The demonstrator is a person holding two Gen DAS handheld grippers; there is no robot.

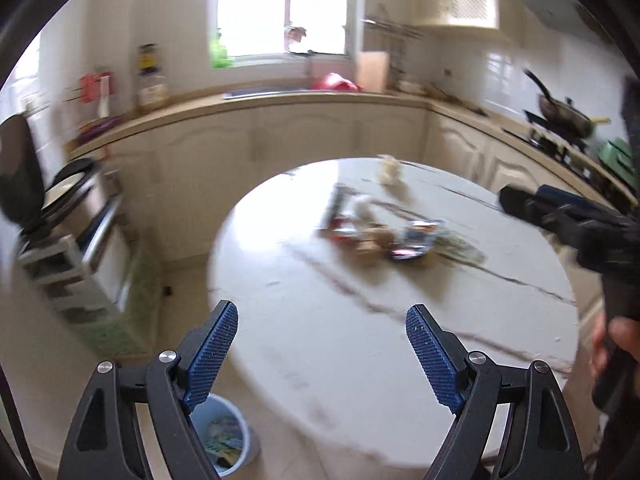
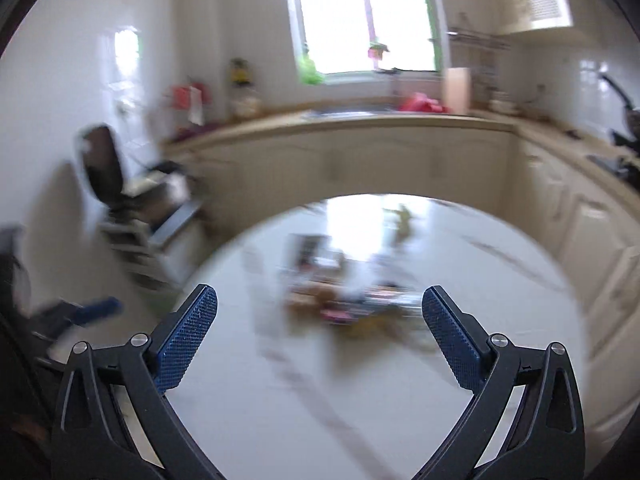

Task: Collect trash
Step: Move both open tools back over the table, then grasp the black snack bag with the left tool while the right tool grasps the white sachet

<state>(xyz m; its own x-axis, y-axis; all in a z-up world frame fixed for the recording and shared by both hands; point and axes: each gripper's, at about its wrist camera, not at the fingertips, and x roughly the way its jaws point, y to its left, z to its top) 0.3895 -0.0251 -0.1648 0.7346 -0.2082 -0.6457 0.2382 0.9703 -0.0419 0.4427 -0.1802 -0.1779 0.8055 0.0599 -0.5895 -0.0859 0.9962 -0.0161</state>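
Both hand-held grippers, left [image 1: 322,318] and right [image 2: 320,300], stand apart and empty, so each should descend squarely onto the trash pile [image 1: 384,236] ahead on the surface [image 1: 360,360], then carry it to the bin [image 1: 224,432] below-left.

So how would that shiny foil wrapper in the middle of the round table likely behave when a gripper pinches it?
The foil wrapper looks thin and crumpled, so it is probably floppy and very light. Its glossy surface may slip between the pads. Lying flat on the smooth table, it would likely slide if pushed rather than lift.

Bright window [image 1: 280,8] above cream cabinets [image 1: 304,136] (white tiled walls), round marble table [image 1: 400,360].
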